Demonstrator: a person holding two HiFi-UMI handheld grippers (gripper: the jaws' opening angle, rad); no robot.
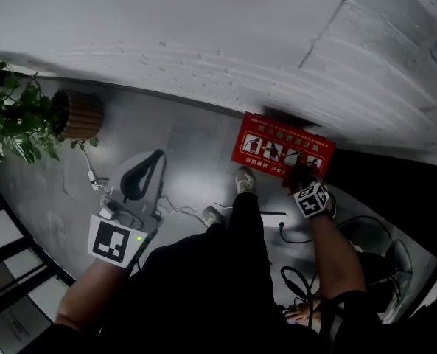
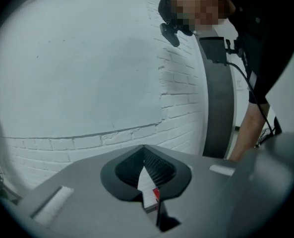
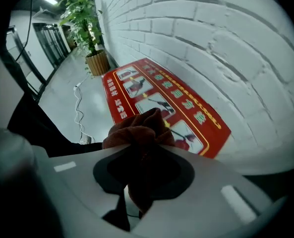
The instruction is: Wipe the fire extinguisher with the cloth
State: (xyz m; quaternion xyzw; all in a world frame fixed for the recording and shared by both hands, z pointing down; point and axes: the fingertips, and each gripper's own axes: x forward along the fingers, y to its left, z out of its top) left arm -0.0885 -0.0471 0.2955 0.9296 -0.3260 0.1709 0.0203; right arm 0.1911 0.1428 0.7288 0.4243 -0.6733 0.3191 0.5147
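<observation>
**Item: cloth (image 3: pixel 137 125).** Rust-brown with a napped weave, bunched into a wad. It is judged soft, light and limp, so it should fold around edges readily and is unlikely to slip. It is best taken by a gathered fold, with a pad of fabric left proud of the tips. It is held that way here: the right gripper (image 3: pixel 142 150) is closed narrowly on it, and the wad protrudes past the jaws.

**Item: red extinguisher box (image 1: pixel 281 147).** It is set on the floor (image 1: pixel 181 150) against the white brick wall (image 1: pixel 203 43). The red top panel carries yellow lettering and four white instruction pictures. It is judged rigid, smooth and heavy enough to stay put under wiping pressure. No cylinder is seen, and no grasp appears to be required. The cloth is held just above the panel's near edge; contact cannot be confirmed.

**Item: left gripper (image 2: pixel 145 151).** The jaws are brought together with nothing between them. It is pointed at the bare wall, well apart from the box.

**Also present:** potted plant (image 1: pixel 26 116), at the far left.
</observation>
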